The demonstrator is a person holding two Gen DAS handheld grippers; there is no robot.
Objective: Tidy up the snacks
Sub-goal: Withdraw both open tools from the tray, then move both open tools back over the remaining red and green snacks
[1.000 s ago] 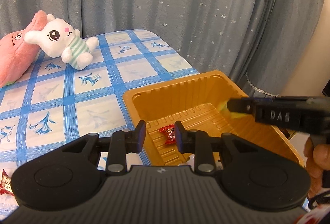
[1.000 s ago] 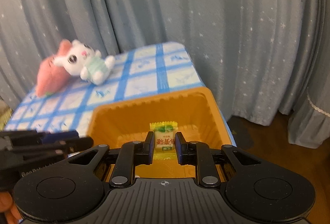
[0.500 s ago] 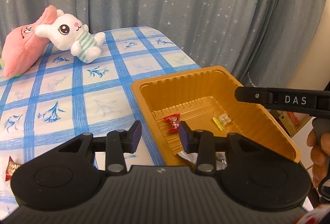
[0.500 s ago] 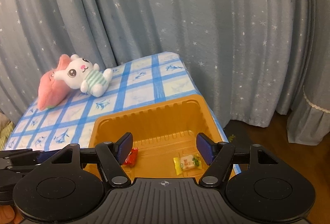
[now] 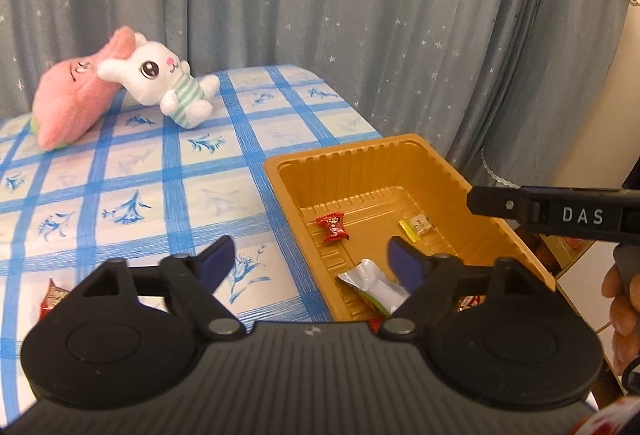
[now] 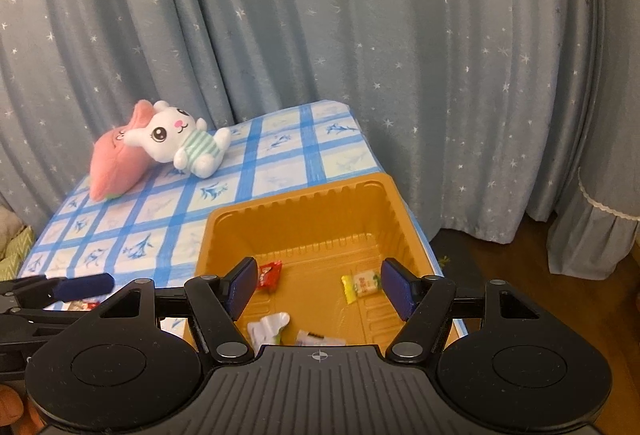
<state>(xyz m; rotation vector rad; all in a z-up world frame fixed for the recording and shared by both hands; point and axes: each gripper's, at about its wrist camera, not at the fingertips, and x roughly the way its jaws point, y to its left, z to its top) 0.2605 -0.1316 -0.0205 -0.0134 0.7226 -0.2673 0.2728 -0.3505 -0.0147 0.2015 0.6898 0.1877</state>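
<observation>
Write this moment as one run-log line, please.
left claw: open, just opened, empty | right claw: open, empty | red candy, yellow candy: in tray | one snack on table

The tray (image 6: 304,203) is glossy ribbed orange plastic. Shiny foil-like wrappers cover the red candy (image 5: 332,228). The bunny (image 5: 164,83) is soft plush on a matt woven tablecloth (image 5: 120,171).
</observation>
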